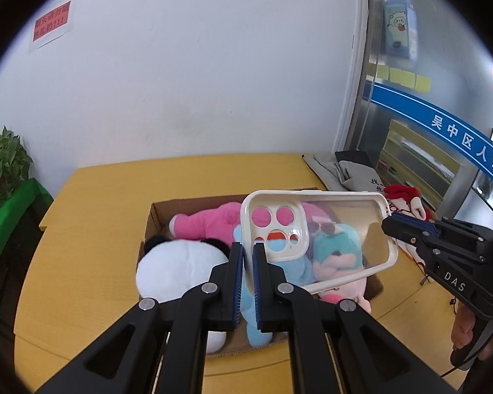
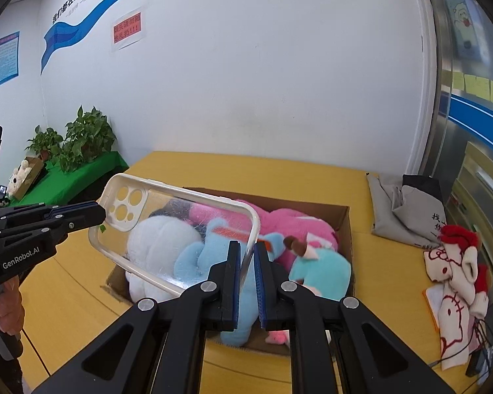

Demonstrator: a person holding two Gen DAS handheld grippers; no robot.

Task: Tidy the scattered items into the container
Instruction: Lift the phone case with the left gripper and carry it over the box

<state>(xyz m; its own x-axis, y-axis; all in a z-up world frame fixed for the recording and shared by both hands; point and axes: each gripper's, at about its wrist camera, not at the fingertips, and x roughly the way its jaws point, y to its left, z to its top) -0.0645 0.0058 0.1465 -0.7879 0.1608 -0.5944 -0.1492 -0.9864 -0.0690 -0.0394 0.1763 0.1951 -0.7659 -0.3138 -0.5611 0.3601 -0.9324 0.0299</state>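
Both grippers clamped on one clear phone case (image 1: 328,236): left gripper (image 1: 248,256) at its camera-hole end, right gripper (image 2: 246,256) at the other, held above the cardboard box (image 2: 343,226). Already boxed: panda plush (image 1: 177,269), pink plush (image 1: 210,223), blue plush (image 2: 197,259). Still out near the table's (image 1: 92,229) right edge: Hello Kitty cloth (image 2: 453,269), grey bag (image 2: 407,210).

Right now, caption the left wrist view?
Both grippers hold a clear phone case above the toy-filled cardboard box.
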